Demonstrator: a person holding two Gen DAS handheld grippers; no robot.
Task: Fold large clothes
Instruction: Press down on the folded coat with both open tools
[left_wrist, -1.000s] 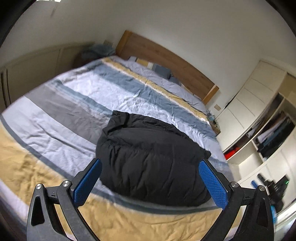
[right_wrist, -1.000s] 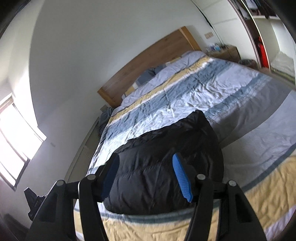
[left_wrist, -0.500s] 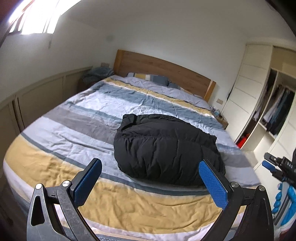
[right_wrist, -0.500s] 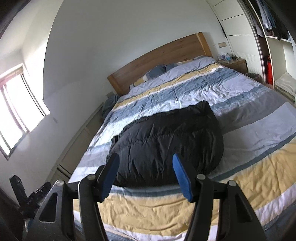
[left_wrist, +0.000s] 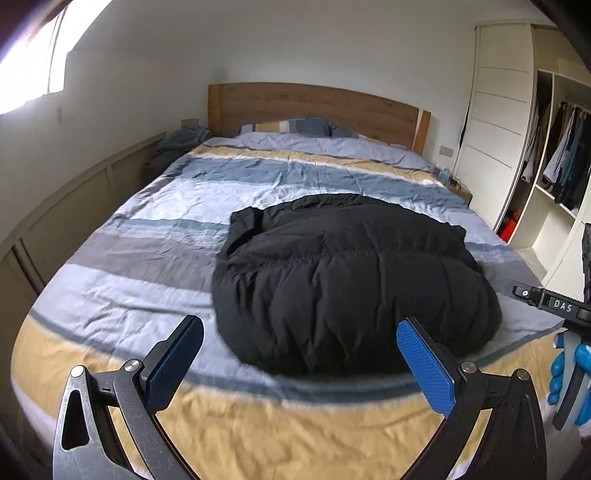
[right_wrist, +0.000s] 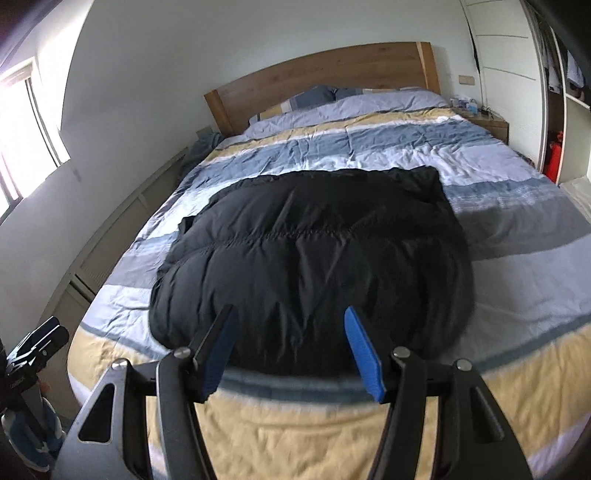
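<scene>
Hovering over a folded jacket

Lying in a puffy bundle, the black down jacket (left_wrist: 351, 280) rests on the striped duvet (left_wrist: 155, 258) toward the bed's foot. Left claw (left_wrist: 299, 365) gapes wide and empty; right claw (right_wrist: 291, 354) stands apart too, gripping nothing, both short of the jacket.

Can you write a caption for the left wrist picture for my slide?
Open left gripper hovers over a puffy black jacket lying on a striped bed.
</scene>
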